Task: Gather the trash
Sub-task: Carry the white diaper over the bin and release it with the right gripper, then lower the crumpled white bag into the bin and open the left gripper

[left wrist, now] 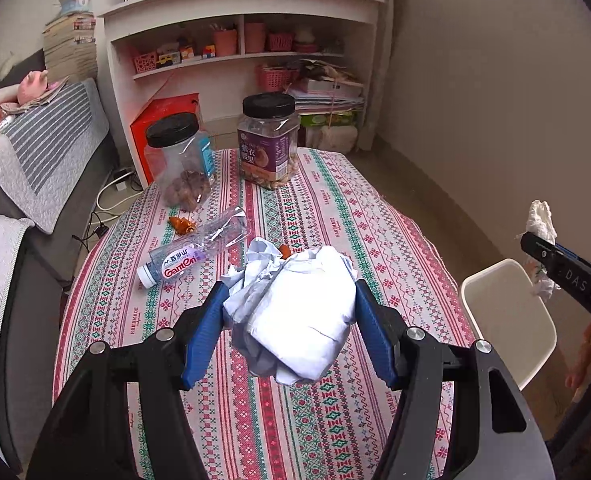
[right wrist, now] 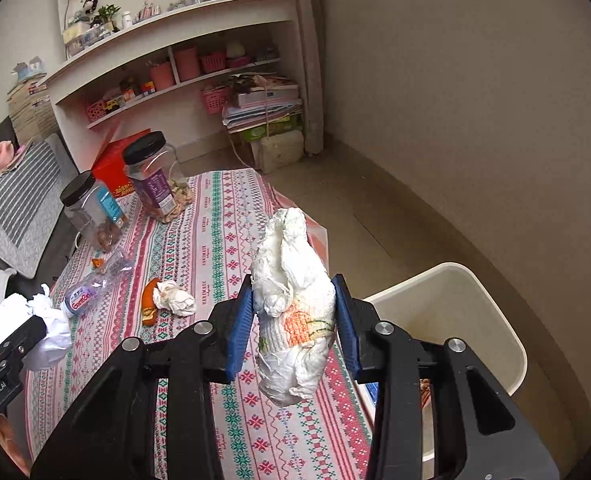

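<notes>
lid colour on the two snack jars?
Black on both jars; clearest in the left wrist view.

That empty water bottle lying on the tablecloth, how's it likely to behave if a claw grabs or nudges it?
The bottle looks empty and crumpled, so it is probably very light and may crush under a grip. Lying on its side, it could roll if nudged, though the dents may slow that. Its clear plastic looks smooth, so it might slip.
</notes>
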